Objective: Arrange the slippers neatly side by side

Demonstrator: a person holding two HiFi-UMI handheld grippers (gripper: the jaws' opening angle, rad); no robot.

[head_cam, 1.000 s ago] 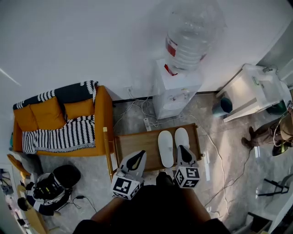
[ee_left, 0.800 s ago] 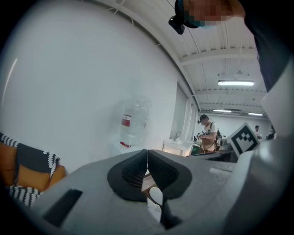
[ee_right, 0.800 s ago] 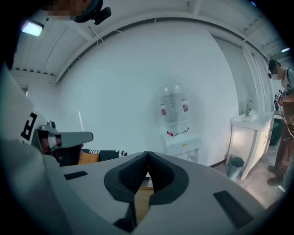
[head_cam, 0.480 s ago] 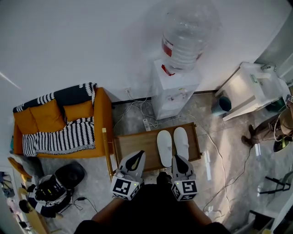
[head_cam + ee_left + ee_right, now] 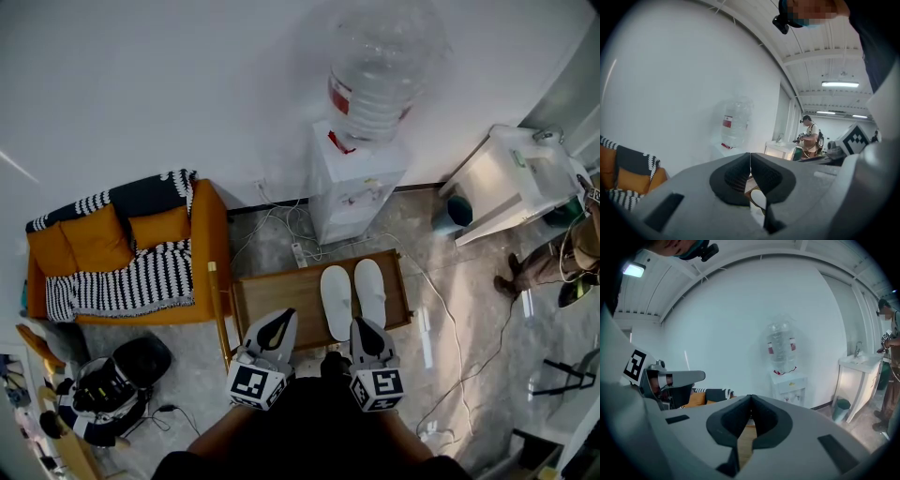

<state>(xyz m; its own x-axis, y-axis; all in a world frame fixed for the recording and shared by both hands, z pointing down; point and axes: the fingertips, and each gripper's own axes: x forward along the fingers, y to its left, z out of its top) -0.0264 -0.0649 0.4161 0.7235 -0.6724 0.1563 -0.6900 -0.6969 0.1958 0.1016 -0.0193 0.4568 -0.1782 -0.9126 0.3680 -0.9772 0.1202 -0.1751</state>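
Two white slippers (image 5: 337, 300) are lying side by side on the low wooden bench (image 5: 272, 298), apparently already paired as the task asks. The left tool (image 5: 278, 323) and right tool (image 5: 365, 328) are hovering at the bench's near edge, jaws pressed together and gripping nothing, the right one near the slippers' heels.
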